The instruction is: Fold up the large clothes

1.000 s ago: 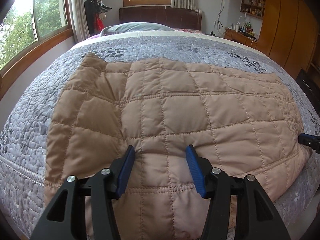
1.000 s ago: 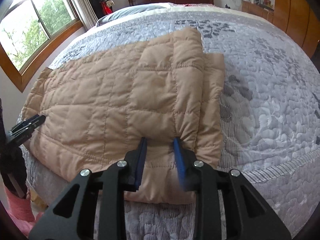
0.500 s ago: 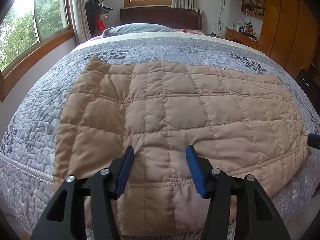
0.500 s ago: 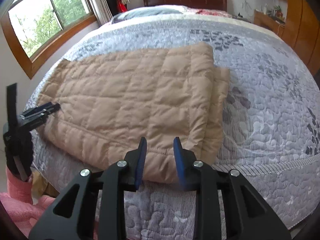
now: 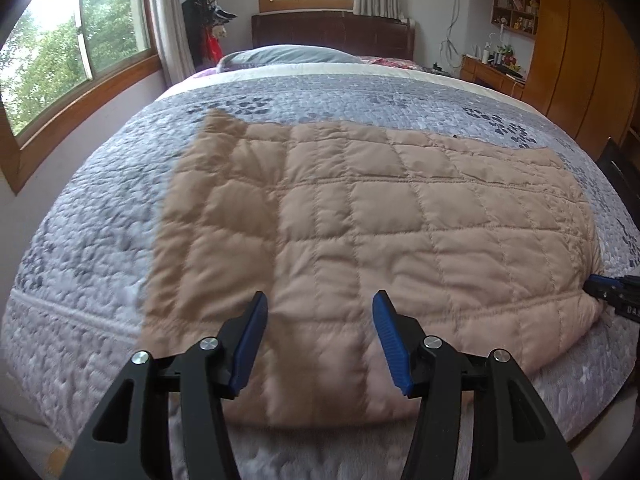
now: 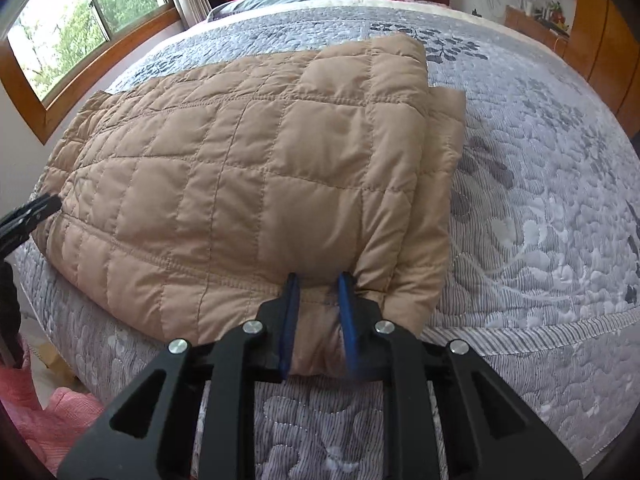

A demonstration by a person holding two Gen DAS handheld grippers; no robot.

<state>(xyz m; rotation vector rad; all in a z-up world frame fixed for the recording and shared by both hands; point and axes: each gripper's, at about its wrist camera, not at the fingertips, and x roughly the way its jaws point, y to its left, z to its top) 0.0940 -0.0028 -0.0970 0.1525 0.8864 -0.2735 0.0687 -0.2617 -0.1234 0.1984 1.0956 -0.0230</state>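
Observation:
A tan quilted jacket (image 5: pixel 360 220) lies folded flat across the foot of the bed. My left gripper (image 5: pixel 320 304) hovers over its near edge. Its jaws are apart and opening a little, with nothing pinched between the blue pads (image 5: pixel 250 344). In the right wrist view the jacket (image 6: pixel 240 160) shows a folded-over flap along its right side. My right gripper (image 6: pixel 318 280) is at the near right corner, its jaws closing, and a puckered fold of the hem is squeezed between them. Each gripper shows at the edge of the other's view: the right gripper (image 5: pixel 612 292) and the left gripper (image 6: pixel 32 212).
The bed is covered by a grey patterned bedspread (image 5: pixel 92 220), with a pillow (image 5: pixel 288 54) and a dark headboard (image 5: pixel 332 34) at the far end. Windows line the left wall and a wooden wardrobe (image 5: pixel 580 52) the right. A pink cloth (image 6: pixel 48 420) lies by the bed's near corner.
The right gripper dropped onto the jacket's near right corner and narrowed its jaws on the hem. The left gripper drew back and up, so more of the bedspread shows.

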